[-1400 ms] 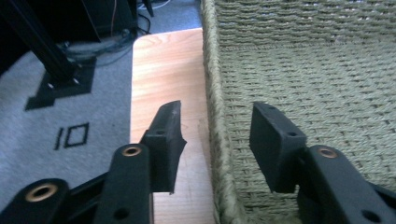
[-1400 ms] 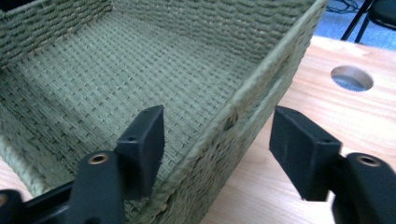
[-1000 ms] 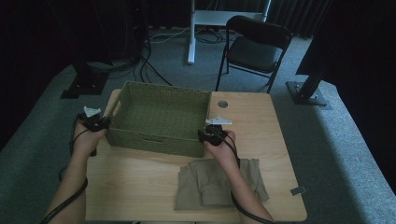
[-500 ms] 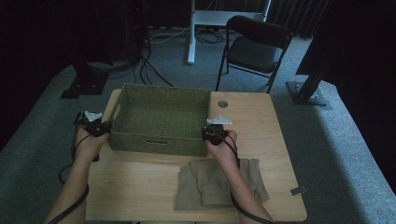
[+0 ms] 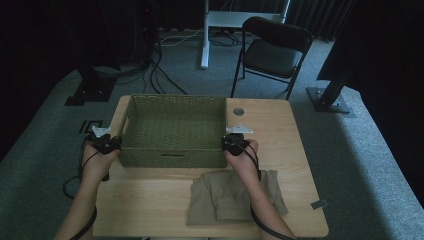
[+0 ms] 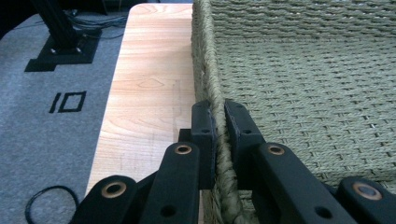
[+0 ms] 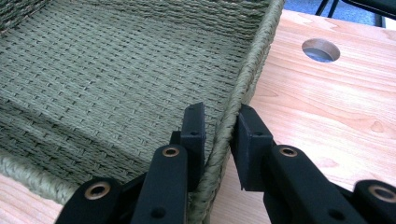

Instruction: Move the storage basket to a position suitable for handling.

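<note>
— Where's the basket (image 5: 172,131)?

— On the table (image 5: 295,145), far-left part, its left wall near the table's left edge, long axis running left to right. Bare wood lies to its right; folded cloth (image 5: 235,196) sits in front.

— And my grips?

— Left gripper (image 6: 218,140) is clamped on the left rim. Right gripper (image 7: 219,140) has just been closing (jaws straddle the right rim, the outer pad not quite pressing)
</note>
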`<state>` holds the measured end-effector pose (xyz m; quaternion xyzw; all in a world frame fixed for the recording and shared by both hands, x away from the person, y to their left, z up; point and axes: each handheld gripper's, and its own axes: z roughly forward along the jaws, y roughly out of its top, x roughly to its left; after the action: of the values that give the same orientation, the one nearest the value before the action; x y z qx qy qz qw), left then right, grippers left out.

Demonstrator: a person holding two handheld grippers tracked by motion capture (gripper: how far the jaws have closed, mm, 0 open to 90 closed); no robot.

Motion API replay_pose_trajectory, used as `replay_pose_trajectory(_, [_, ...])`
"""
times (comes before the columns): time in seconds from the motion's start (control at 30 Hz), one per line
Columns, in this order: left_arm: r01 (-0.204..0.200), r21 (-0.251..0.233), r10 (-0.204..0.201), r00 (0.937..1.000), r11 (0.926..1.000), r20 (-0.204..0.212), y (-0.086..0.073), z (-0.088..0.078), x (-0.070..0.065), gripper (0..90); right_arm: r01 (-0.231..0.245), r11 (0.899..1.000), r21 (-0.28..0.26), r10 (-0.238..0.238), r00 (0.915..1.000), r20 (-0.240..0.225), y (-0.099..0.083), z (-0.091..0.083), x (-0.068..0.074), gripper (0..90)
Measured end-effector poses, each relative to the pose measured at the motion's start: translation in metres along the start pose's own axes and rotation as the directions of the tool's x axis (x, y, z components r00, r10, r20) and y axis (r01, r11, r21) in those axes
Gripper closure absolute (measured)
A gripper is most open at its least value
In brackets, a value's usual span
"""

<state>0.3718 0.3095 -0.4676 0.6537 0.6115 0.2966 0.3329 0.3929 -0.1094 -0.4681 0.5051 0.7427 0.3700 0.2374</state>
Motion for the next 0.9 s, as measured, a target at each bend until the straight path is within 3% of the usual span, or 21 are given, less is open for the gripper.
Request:
replay_pose_trajectory(0.47, [0.007, -0.008, -0.006, 0.9992, 0.9999, 0.040, -0.006, -0.006, -0.007, 84.1, -0.017, 1.000, -0.008, 0.017, 0.9996, -0.022, -0.010, -0.011, -0.007, 74.9])
replay_pose_trajectory(0.7, [-0.014, 0.002, 0.014, 0.9988, 0.9999, 0.047, -0.003, -0.007, -0.005, 82.5, -0.008, 1.000, 0.003, 0.008, 0.9997, -0.023, -0.008, -0.012, -0.009, 70.9])
replay_pose_trajectory(0.77, [-0.002, -0.017, 0.003, 0.9984, 0.9998, 0.057, 0.000, -0.008, -0.003, 78.2, -0.036, 0.999, -0.012, 0.036, 0.9988, -0.034, -0.006, -0.011, -0.013, 65.2])
replay_pose_trajectory(0.83, [-0.002, -0.037, 0.004, 0.9980, 0.9993, 0.062, 0.003, -0.008, -0.002, 67.9, -0.036, 0.999, -0.010, 0.036, 0.9987, -0.037, -0.005, -0.010, -0.015, 62.4])
replay_pose_trajectory(0.9, [0.007, -0.063, -0.002, 0.9969, 0.9980, 0.079, 0.011, -0.007, 0.001, 67.9, -0.047, 0.999, -0.022, 0.046, 0.9981, -0.040, -0.003, -0.010, -0.017, 59.4])
